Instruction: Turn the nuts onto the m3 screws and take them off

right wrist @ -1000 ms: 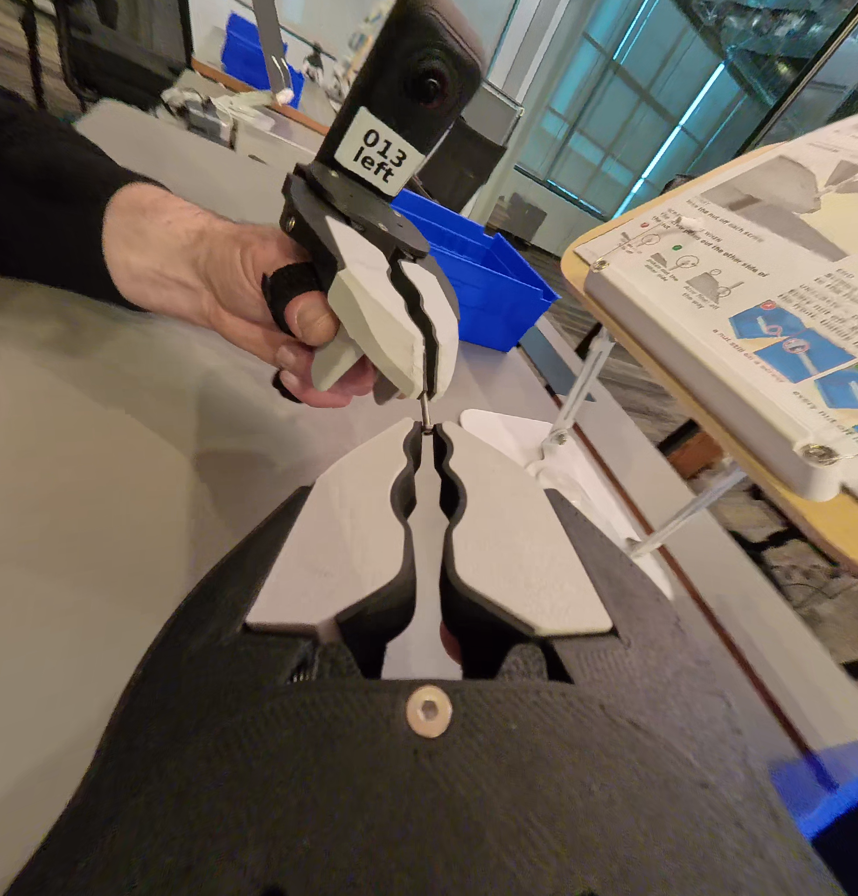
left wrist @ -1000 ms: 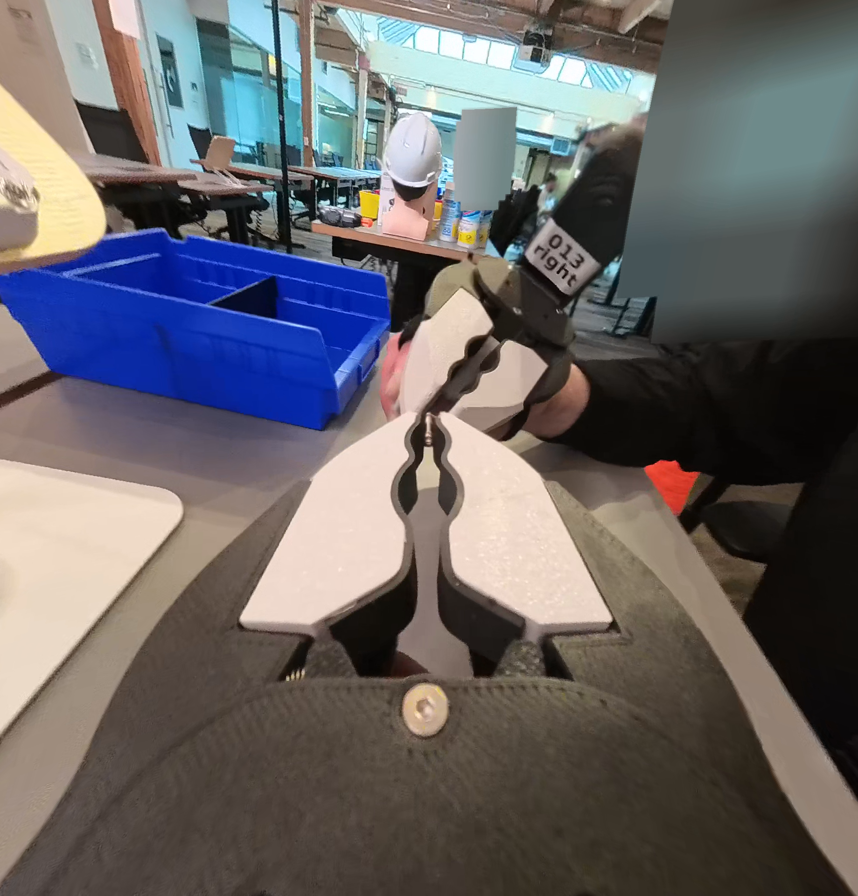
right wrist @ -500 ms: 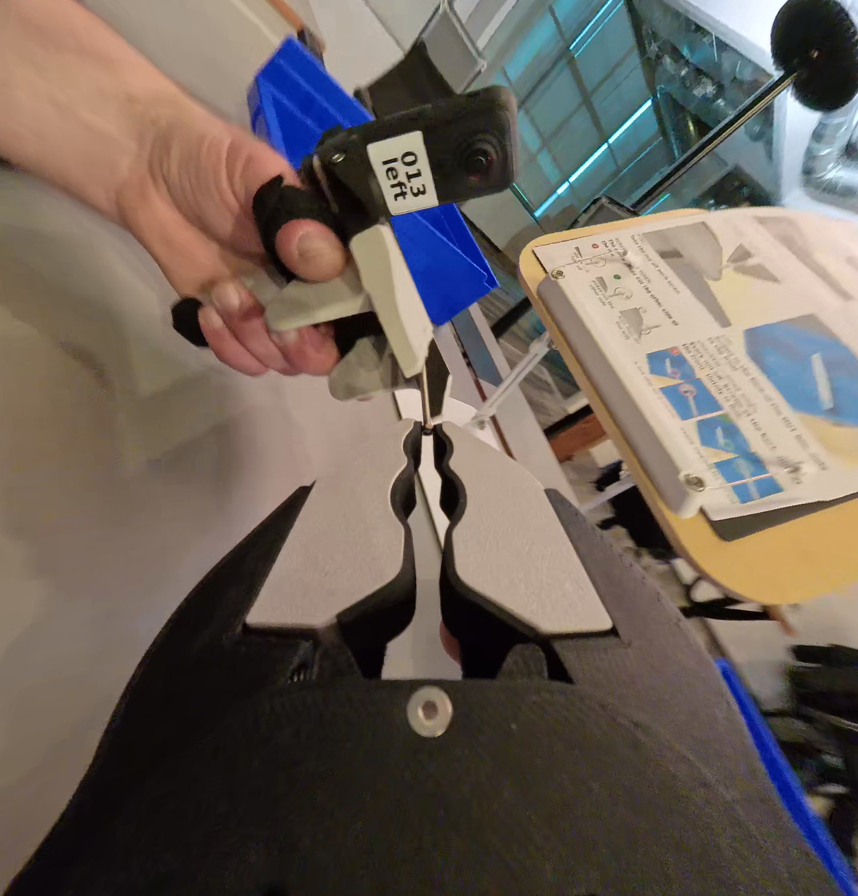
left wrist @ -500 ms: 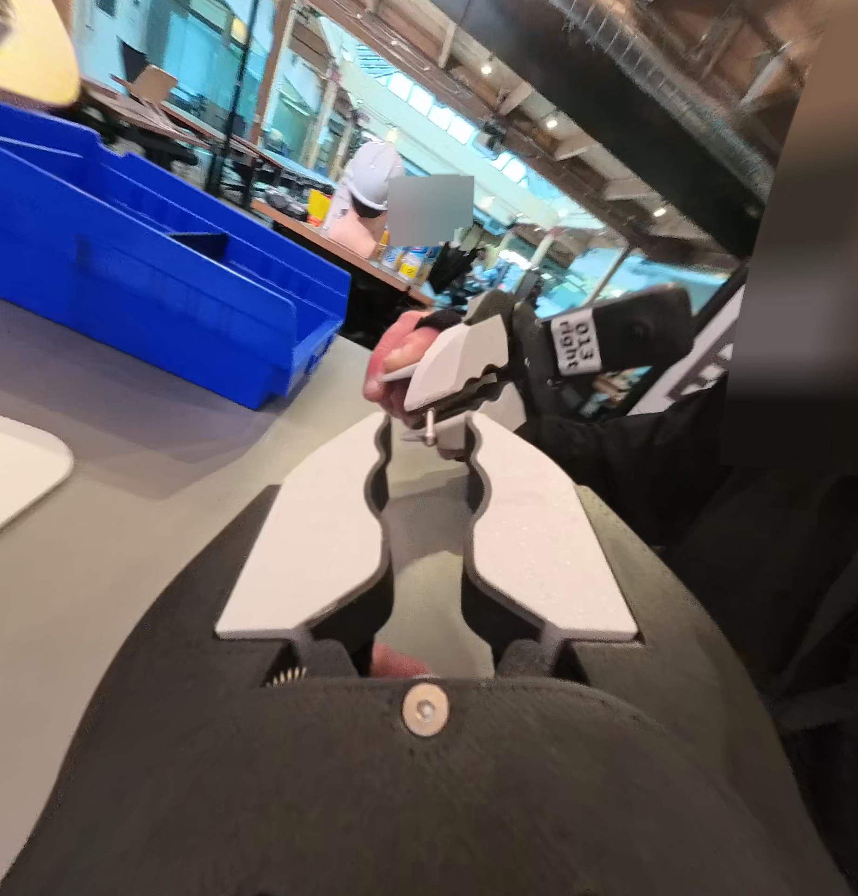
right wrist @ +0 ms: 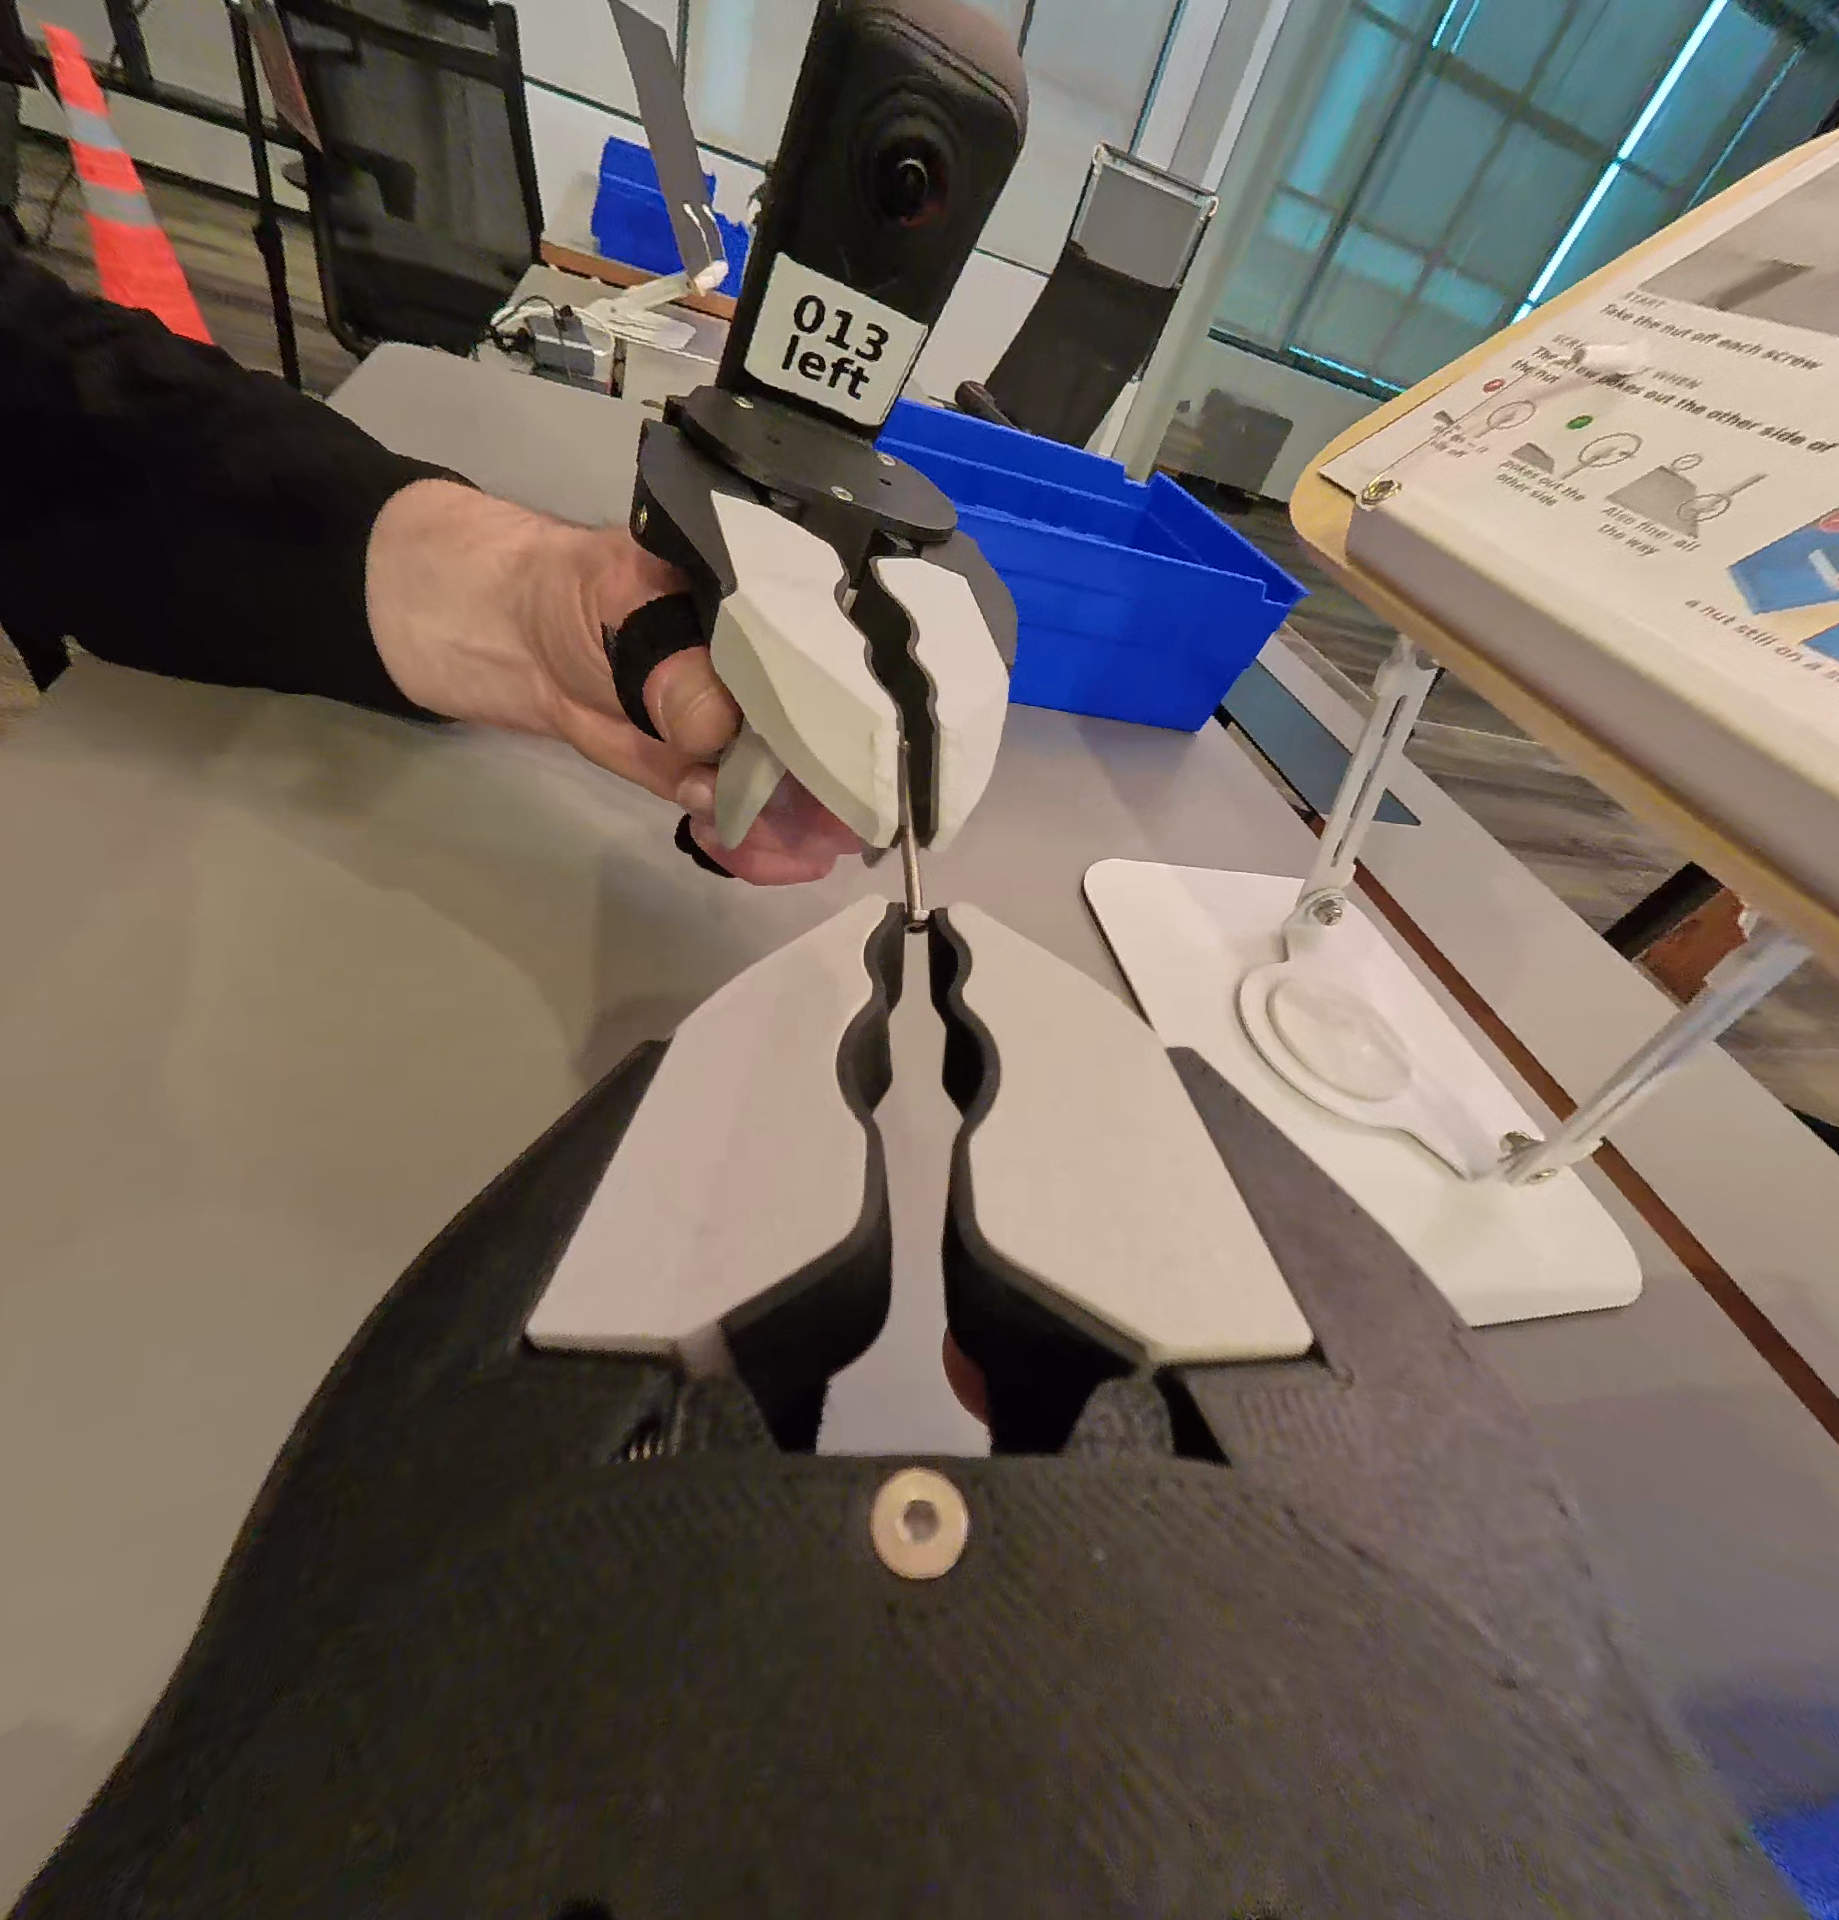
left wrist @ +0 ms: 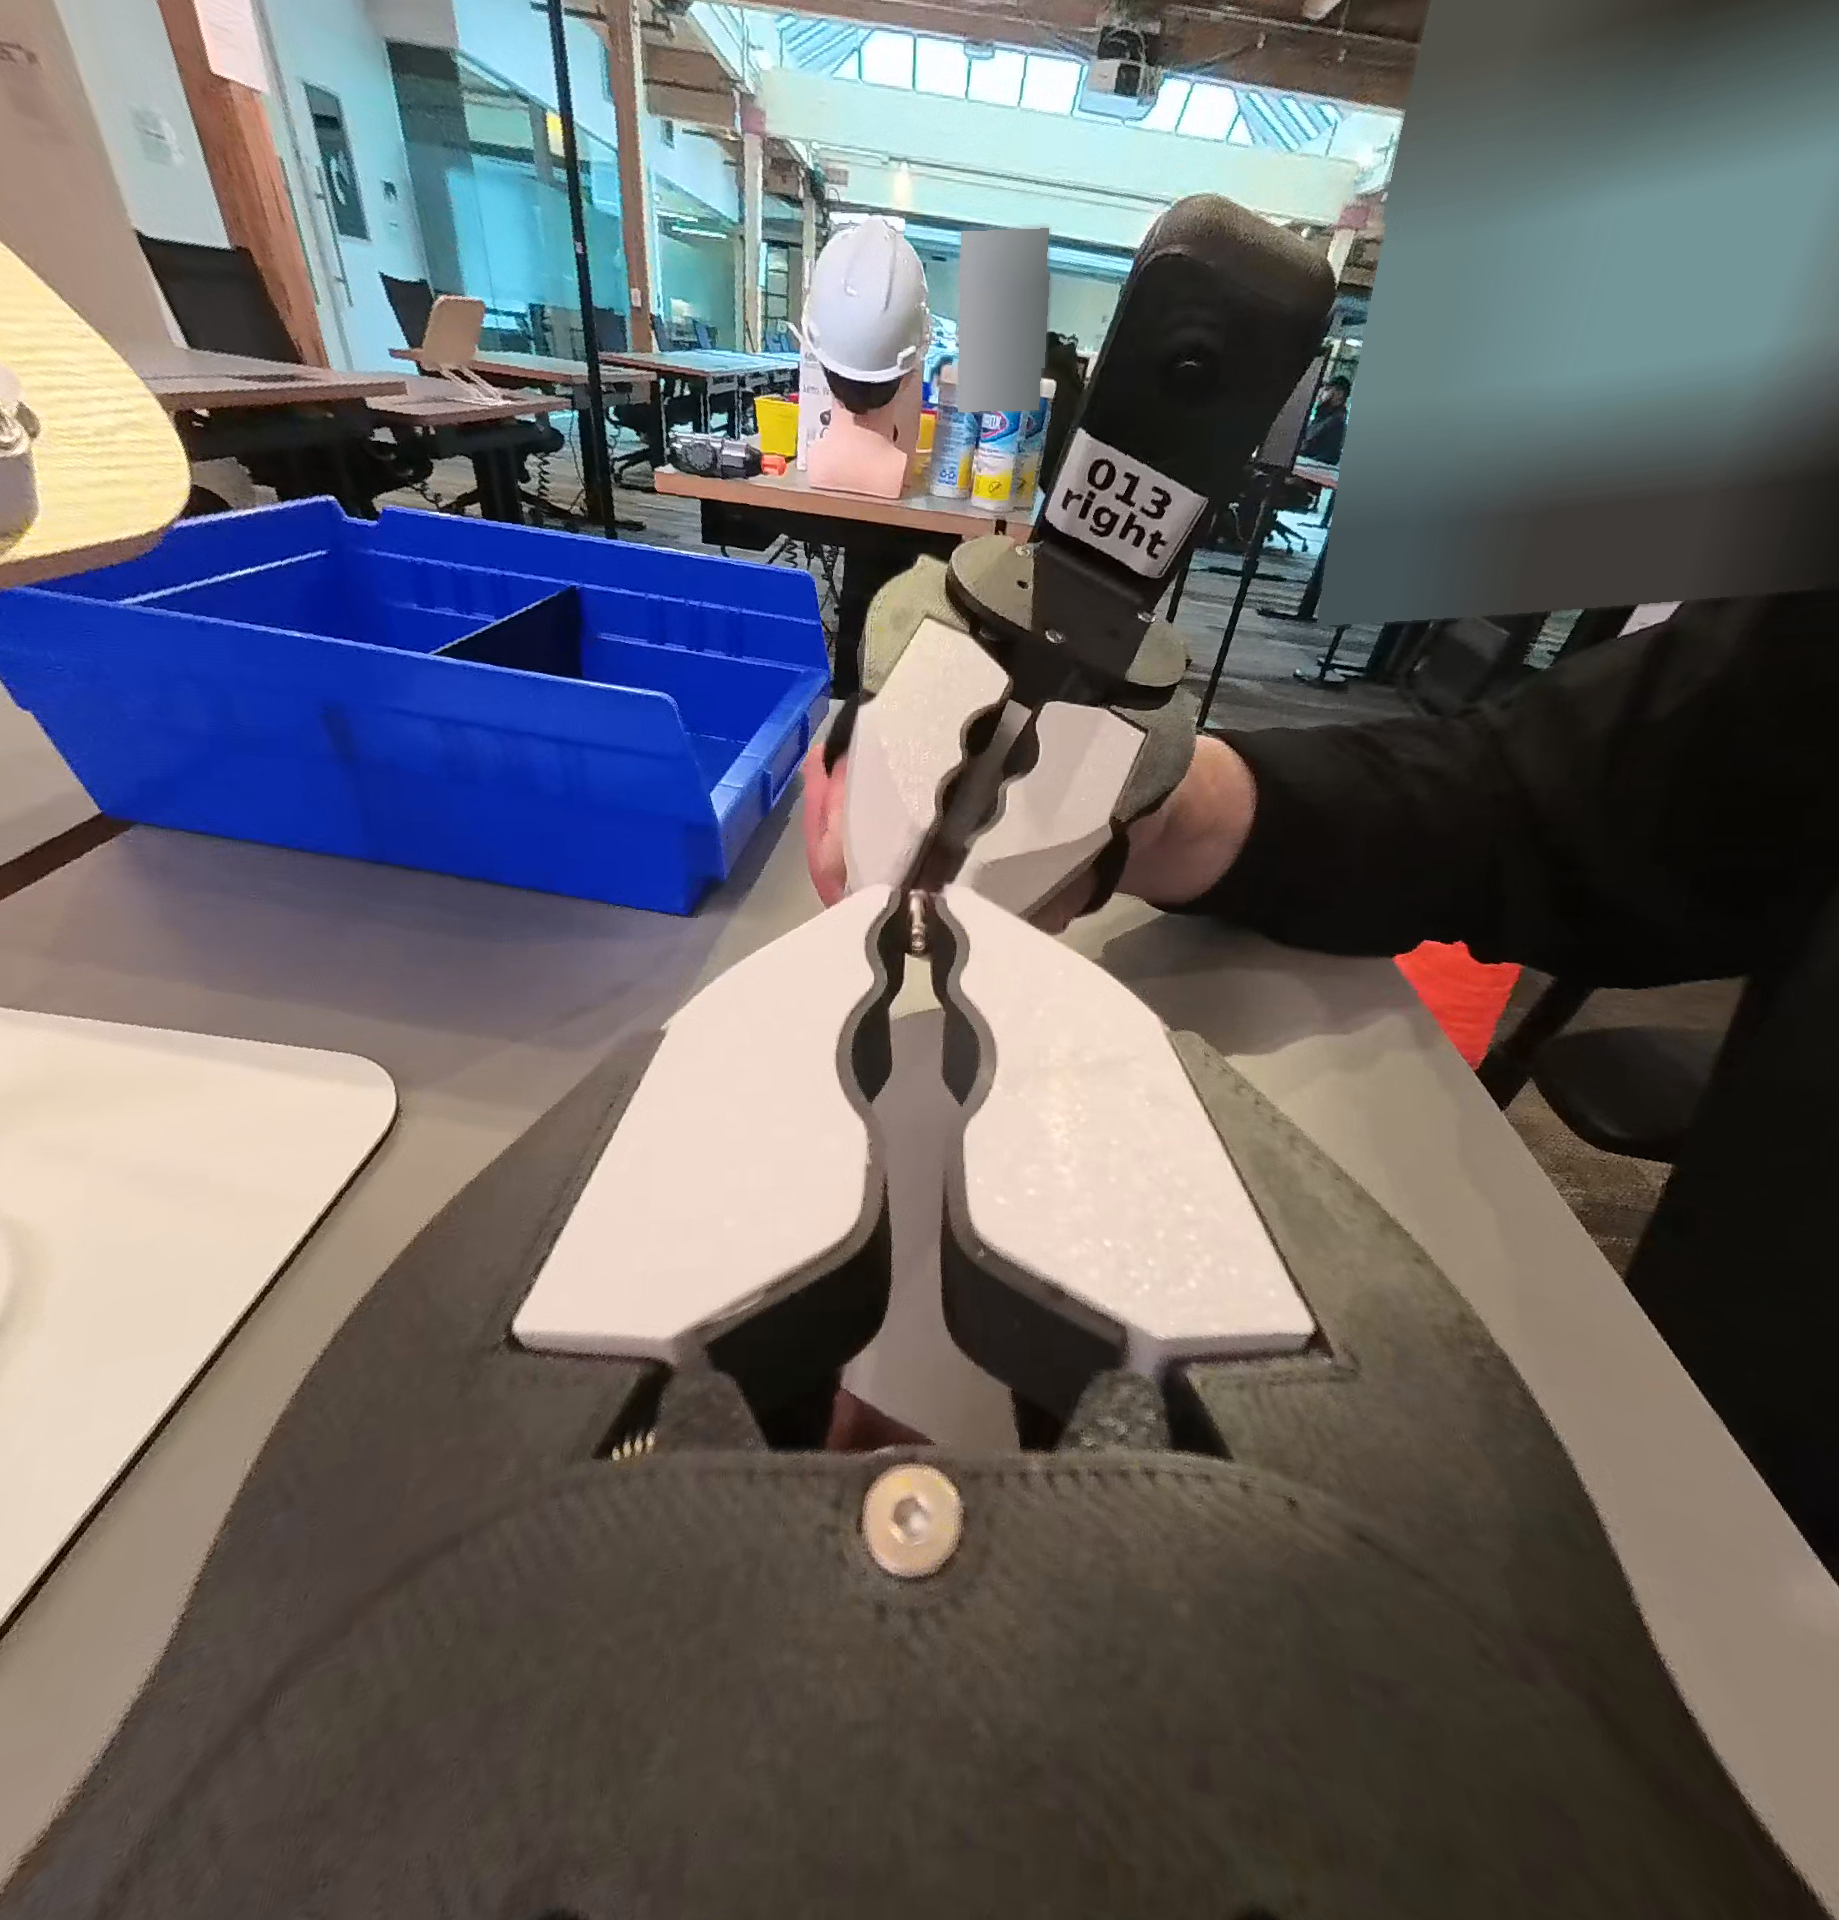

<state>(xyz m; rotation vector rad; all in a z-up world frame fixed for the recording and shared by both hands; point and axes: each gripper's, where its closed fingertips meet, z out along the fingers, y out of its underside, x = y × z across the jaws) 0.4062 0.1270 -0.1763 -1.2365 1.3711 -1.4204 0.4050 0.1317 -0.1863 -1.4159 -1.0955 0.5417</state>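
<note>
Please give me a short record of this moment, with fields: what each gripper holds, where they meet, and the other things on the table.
left gripper: shut on the screw
right gripper: shut on a small metal part at the screw's end, probably the nut
meeting place: tips together, above the grey table
blue bin: on the table, behind the grippers
white stand base: on the table, carries a tilted instruction board

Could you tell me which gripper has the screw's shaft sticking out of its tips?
The left gripper: the thin screw hangs from its shut tips, while the right gripper only pinches the screw's lower end.
</note>
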